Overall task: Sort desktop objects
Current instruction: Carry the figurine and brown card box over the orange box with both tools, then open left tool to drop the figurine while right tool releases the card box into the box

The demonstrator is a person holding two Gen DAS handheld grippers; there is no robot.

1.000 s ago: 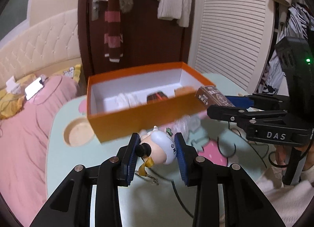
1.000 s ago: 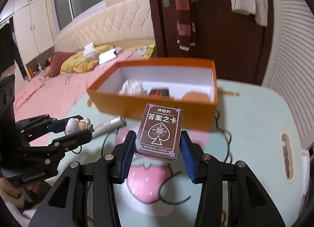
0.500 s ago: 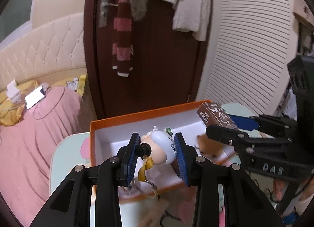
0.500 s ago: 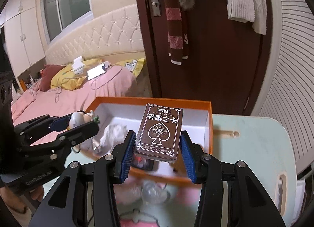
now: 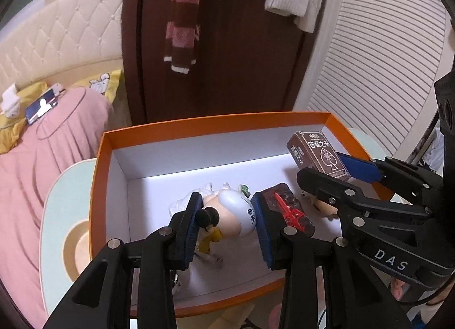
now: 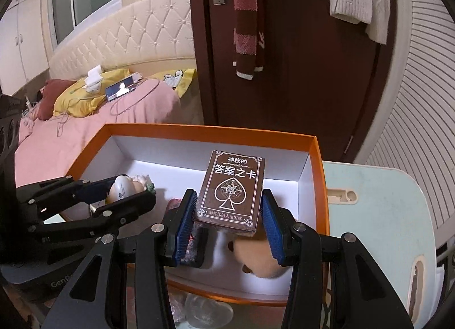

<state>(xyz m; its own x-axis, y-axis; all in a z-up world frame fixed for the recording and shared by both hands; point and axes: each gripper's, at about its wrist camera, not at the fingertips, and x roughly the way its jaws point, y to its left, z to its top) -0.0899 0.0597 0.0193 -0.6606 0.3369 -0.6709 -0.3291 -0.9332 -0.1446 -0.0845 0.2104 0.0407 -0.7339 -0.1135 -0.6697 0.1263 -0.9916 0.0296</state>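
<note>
Left gripper [image 5: 227, 223] clamped on figurine [image 5: 234, 215], held over interior of orange box [image 5: 98, 186]. Right gripper [image 6: 227, 223] clamped on brown card deck [image 6: 231, 189], held upright between blue pads [image 6: 184, 223], over same box. Dark block with red piece [image 5: 287, 211] seen just right of left gripper on box floor. Tan plush [image 6: 256, 257] lying below deck. Box set on pale green table [image 6: 378, 215].
</note>
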